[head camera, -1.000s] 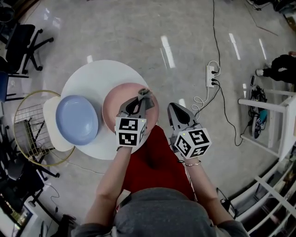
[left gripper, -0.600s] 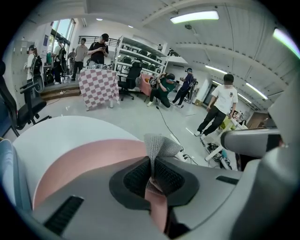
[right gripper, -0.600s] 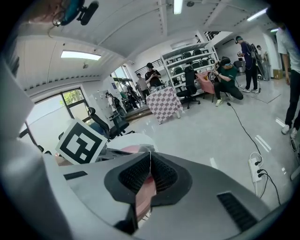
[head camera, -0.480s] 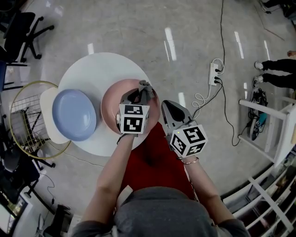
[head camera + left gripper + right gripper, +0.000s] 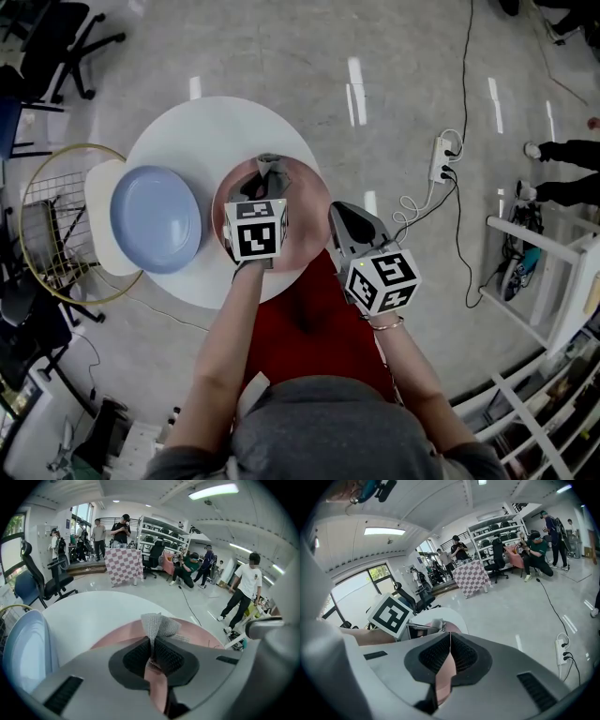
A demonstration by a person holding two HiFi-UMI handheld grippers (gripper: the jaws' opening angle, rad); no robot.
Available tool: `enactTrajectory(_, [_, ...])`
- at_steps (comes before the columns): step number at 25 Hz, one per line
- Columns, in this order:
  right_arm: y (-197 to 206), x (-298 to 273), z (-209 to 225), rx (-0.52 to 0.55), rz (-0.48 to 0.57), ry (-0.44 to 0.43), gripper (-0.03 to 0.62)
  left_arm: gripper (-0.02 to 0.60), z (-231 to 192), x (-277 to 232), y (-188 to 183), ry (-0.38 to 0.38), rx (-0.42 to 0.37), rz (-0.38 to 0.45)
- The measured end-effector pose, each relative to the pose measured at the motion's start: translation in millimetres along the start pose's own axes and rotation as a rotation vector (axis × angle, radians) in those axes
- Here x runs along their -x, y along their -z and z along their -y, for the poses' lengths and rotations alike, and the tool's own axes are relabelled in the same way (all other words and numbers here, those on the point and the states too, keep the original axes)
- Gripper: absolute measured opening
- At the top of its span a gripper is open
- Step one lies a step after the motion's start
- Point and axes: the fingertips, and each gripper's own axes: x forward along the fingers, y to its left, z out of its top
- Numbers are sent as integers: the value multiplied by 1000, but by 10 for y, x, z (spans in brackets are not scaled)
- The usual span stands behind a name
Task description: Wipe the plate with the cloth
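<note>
My left gripper (image 5: 152,641) is clenched on the cloth (image 5: 158,624). The grey knit is pinched between the two ribbed pads and stands up past their tips in a crumpled fold. From the head view, that fold hangs over the far part of the pink plate (image 5: 307,225), inside its rim. I cannot tell whether the cloth touches the plate's surface. The left gripper's marker cube sits over the plate's middle, and my forearm crosses the plate's near rim.

My right gripper (image 5: 450,641) is shut with nothing in it. Its pads meet along a thin line and only floor and table show beyond them. It hangs just off the plate's right rim, clear of the plate, with its tips pointing away from me. Its cube is nearer to me than the plate.

The plate lies flat on a round white table (image 5: 211,131), close to that table's right near edge. A blue plate (image 5: 155,218) lies on the same table to the left of the pink plate, close to it with a narrow gap between them. Further left of the pink plate, past the blue one, a wire basket (image 5: 37,234) stands on the floor. Well to the plate's right, a power strip (image 5: 439,157) lies on the floor with its cable running off.
</note>
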Motion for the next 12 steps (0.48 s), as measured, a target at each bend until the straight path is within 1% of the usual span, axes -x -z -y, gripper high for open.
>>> enactTrajectory(6, [24, -57, -160, 19, -19, -42, 29, 34, -347, 132, 60, -112, 84, -14])
enactTrajectory(12, [26, -67, -261, 39, -27, -66, 29, 34, -552, 316, 200, -171, 135, -32])
